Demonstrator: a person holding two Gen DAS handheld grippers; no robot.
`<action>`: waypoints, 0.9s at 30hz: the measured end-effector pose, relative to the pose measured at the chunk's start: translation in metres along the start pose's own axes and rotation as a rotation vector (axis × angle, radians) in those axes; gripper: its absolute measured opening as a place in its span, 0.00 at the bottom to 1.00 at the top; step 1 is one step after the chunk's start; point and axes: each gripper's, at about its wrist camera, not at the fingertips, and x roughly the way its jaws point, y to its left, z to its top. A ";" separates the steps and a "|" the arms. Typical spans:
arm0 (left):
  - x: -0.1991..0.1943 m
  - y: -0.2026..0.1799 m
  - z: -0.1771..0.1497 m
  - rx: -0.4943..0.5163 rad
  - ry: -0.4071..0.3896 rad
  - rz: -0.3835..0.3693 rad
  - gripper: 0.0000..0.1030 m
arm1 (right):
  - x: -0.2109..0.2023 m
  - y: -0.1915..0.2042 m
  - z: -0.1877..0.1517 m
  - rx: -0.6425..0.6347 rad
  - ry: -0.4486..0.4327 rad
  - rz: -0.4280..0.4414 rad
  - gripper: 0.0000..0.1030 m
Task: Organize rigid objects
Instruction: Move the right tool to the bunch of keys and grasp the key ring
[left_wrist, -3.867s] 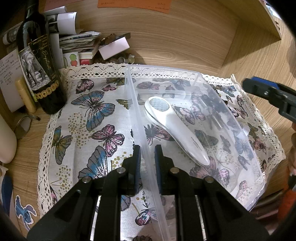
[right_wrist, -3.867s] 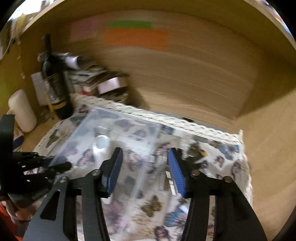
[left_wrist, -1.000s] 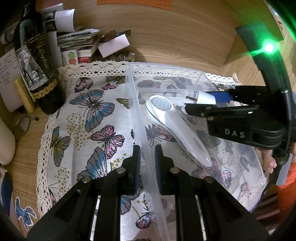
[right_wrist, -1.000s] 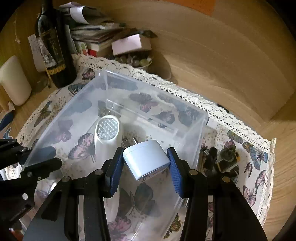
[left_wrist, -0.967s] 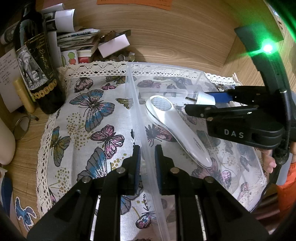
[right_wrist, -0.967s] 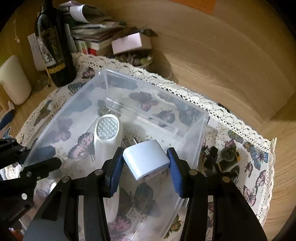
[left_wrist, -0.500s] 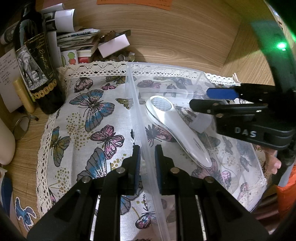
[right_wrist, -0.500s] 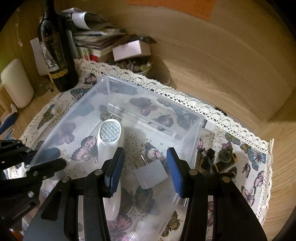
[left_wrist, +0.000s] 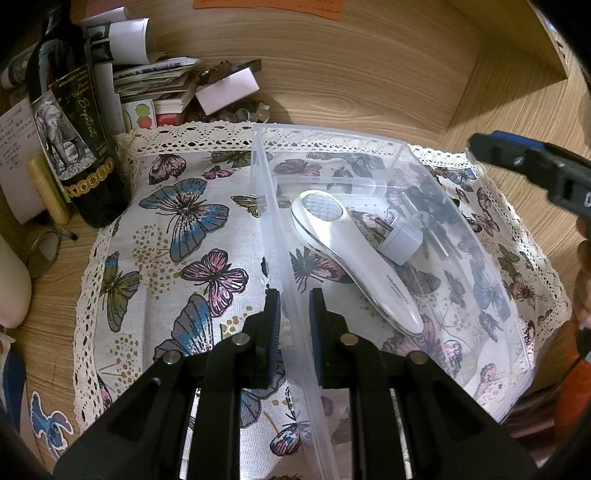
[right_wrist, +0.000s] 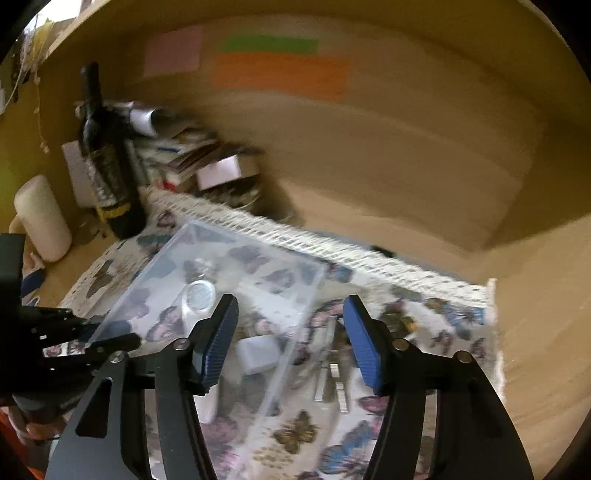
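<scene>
Holding white handheld device (left_wrist: 354, 258) and charger plug (left_wrist: 400, 242), clear bin (left_wrist: 461, 236), left tongs (left_wrist: 294, 312) pinching its wall, right tongs (right_wrist: 290, 339) spread, empty.

Dark glass wine bottle (left_wrist: 79, 147) with an elephant picture: its label carries gold script, not clearly legible, and "2020". White oblong handheld device (left_wrist: 354, 258): small grey brand lettering, too small to read.

Your wooden surface (left_wrist: 369, 92) carries a butterfly-print cloth (left_wrist: 177, 251), a wine bottle (left_wrist: 81, 147) and stacked papers (left_wrist: 155, 77) behind it.
</scene>
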 end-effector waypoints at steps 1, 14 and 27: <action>0.000 0.000 0.000 0.000 0.000 0.000 0.15 | -0.002 -0.004 -0.001 0.007 -0.004 -0.008 0.56; 0.000 0.001 0.000 0.001 0.001 0.001 0.15 | 0.035 -0.062 -0.051 0.126 0.142 -0.090 0.58; 0.000 0.000 0.000 -0.003 0.002 -0.002 0.15 | 0.085 -0.086 -0.062 0.181 0.236 -0.036 0.55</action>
